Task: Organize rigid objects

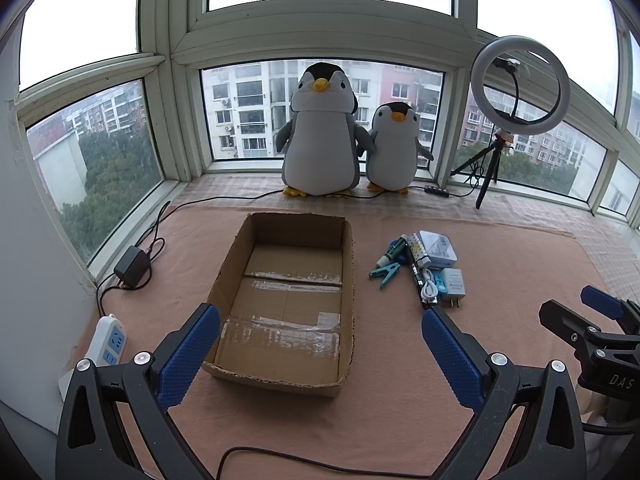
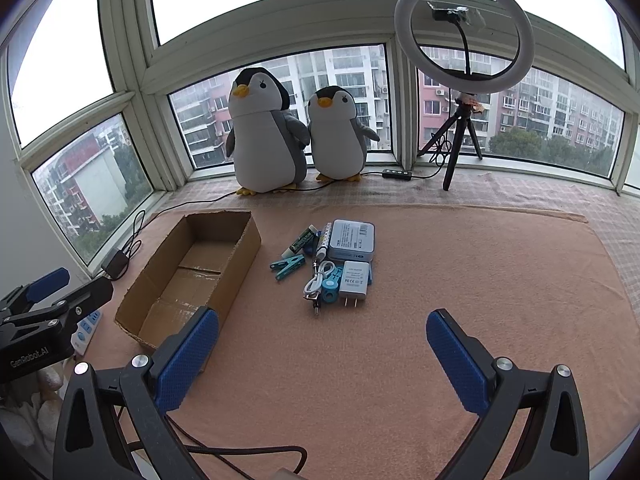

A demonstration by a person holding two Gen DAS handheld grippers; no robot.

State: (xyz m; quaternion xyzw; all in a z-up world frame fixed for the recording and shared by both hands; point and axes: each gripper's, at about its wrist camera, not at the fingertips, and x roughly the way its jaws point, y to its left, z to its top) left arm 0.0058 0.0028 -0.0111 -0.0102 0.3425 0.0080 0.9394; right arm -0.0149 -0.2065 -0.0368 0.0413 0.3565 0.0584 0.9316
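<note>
An open, empty cardboard box [image 1: 288,300] [image 2: 192,276] lies on the pink mat. To its right lies a cluster of small items: a white tin [image 2: 353,238] [image 1: 438,249], a white plug charger [image 2: 354,281] [image 1: 453,286], a coiled white cable [image 2: 317,282], a teal clothes peg [image 2: 290,266] [image 1: 385,273], a green tube [image 2: 299,243] and a pen [image 2: 320,244]. My left gripper [image 1: 320,340] is open over the box's near end. My right gripper [image 2: 322,344] is open and empty, short of the cluster; it also shows in the left wrist view [image 1: 576,312].
Two plush penguins [image 1: 320,132] [image 2: 268,132] stand at the window. A ring light on a tripod [image 1: 516,92] [image 2: 464,32] stands at the back right. A power adapter [image 1: 132,268] and a power strip [image 1: 108,340] lie left of the box. A cable [image 1: 280,460] runs along the near edge.
</note>
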